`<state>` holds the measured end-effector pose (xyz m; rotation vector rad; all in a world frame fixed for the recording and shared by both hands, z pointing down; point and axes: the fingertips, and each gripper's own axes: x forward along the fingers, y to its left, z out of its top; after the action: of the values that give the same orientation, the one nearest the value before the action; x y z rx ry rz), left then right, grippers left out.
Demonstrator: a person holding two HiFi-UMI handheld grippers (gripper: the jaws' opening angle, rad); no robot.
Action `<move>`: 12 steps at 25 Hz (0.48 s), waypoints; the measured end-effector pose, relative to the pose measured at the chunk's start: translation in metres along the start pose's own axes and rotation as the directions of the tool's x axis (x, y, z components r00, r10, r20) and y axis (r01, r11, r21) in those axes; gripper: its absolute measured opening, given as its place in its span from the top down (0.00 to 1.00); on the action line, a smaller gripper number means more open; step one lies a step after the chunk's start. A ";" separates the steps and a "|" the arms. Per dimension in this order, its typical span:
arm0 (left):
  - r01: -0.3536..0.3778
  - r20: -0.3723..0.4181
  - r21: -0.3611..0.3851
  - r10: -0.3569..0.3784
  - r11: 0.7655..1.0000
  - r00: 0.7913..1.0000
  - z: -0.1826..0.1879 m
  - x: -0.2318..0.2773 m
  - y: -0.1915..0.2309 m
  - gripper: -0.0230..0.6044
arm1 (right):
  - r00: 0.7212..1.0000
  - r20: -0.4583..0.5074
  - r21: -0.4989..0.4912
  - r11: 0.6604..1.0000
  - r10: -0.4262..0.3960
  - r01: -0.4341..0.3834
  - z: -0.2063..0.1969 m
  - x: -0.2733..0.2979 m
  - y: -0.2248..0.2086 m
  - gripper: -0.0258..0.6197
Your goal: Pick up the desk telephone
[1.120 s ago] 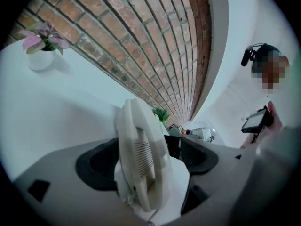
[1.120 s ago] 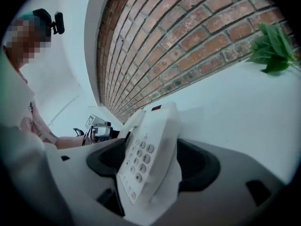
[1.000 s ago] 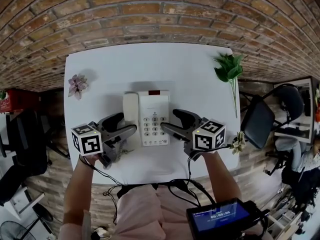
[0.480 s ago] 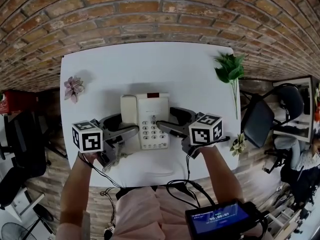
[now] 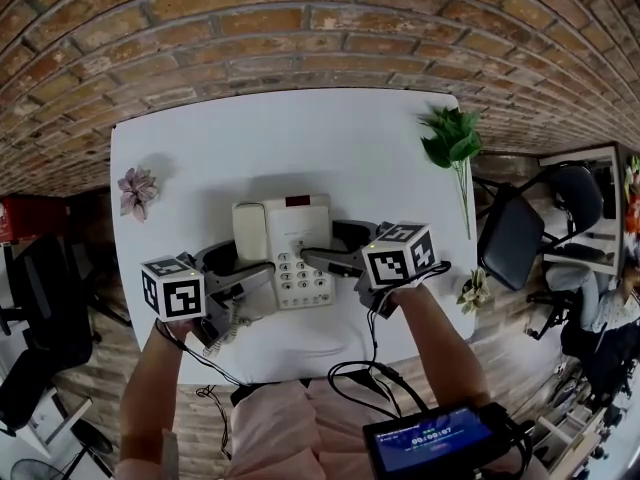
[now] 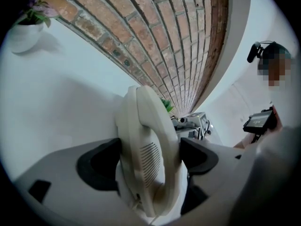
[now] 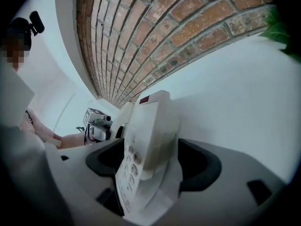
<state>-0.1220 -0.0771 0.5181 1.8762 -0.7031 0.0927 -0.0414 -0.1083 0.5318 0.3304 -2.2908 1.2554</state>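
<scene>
A cream desk telephone (image 5: pixel 300 230) lies at the middle of the white table (image 5: pixel 300 138), its handset (image 5: pixel 250 230) resting on the left side. My left gripper (image 5: pixel 238 270) straddles the handset's near end. In the left gripper view the handset (image 6: pixel 146 126) fills the gap between the dark pads (image 6: pixel 99 166), which sit close beside it, and the left gripper (image 6: pixel 148 160) stands wide open. My right gripper (image 5: pixel 335 248) straddles the phone's right edge, one finger over the keypad. In the right gripper view the phone (image 7: pixel 153 121) stands between the wide jaws of the right gripper (image 7: pixel 153 163).
A small pink flower (image 5: pixel 135 188) sits at the table's left edge and a green sprig (image 5: pixel 450 138) at its right. A brick wall (image 5: pixel 300 28) backs the table. A black chair (image 5: pixel 510 238) stands to the right. The coiled cord (image 5: pixel 228 333) trails towards me.
Both grippers have moved inward. From standing beside the phone, the left jaws now reach round the handset and the right jaws round the keypad side. The head view has shifted slightly.
</scene>
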 end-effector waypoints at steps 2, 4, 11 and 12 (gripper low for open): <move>0.001 0.002 0.001 -0.001 1.000 1.000 0.001 0.000 -0.001 0.33 | 0.999 -0.022 0.002 0.999 0.037 -0.037 -0.001 0.005 0.006 0.37; 0.001 0.003 -0.001 -0.001 1.000 1.000 0.000 0.000 -0.001 0.33 | 0.998 -0.031 0.017 0.998 0.063 -0.062 0.000 0.006 0.008 0.37; 0.021 0.019 -0.031 -0.021 0.999 1.000 0.000 -0.002 -0.001 0.33 | 0.994 -0.010 0.073 0.991 0.109 -0.108 0.002 -0.003 0.005 0.53; 0.022 0.027 -0.039 -0.021 0.999 0.999 0.000 -0.003 -0.001 0.33 | 0.994 0.002 0.077 0.991 0.107 -0.107 0.003 -0.004 0.005 0.56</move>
<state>-0.1233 -0.0756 0.5160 1.8500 -0.6976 0.0396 -0.0409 -0.1081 0.5252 0.2356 -2.2886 1.3985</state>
